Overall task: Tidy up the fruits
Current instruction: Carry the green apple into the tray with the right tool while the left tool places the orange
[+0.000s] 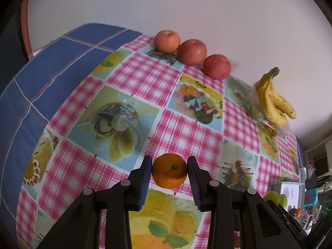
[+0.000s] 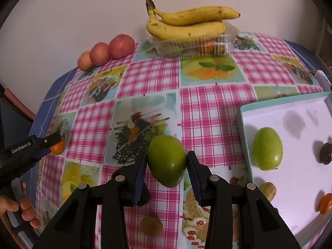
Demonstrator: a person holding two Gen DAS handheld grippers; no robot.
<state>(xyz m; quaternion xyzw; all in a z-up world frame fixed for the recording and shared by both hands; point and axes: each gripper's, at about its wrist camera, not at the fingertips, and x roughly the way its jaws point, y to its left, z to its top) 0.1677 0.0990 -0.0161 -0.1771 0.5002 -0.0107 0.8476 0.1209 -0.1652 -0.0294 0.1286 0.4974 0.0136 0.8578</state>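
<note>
My left gripper (image 1: 169,173) is shut on an orange tangerine (image 1: 169,170), held above the checked tablecloth; it also shows in the right wrist view (image 2: 57,146) at the far left. My right gripper (image 2: 166,161) is shut on a green mango (image 2: 167,160). Three red apples (image 1: 192,51) stand in a row at the back by the wall. A bunch of bananas (image 2: 186,21) lies on a clear plastic box (image 2: 195,43). A white tray with a teal rim (image 2: 244,124) at the right holds another green mango (image 2: 267,151), a dark fruit (image 2: 325,153) and a tangerine (image 2: 325,203).
A kiwi (image 2: 151,225) and a brownish potato-like fruit (image 2: 268,191) lie on the cloth near the right gripper. The white wall runs behind the table. The blue cloth (image 1: 41,78) covers the table's left edge. A hand (image 2: 20,209) holds the left gripper.
</note>
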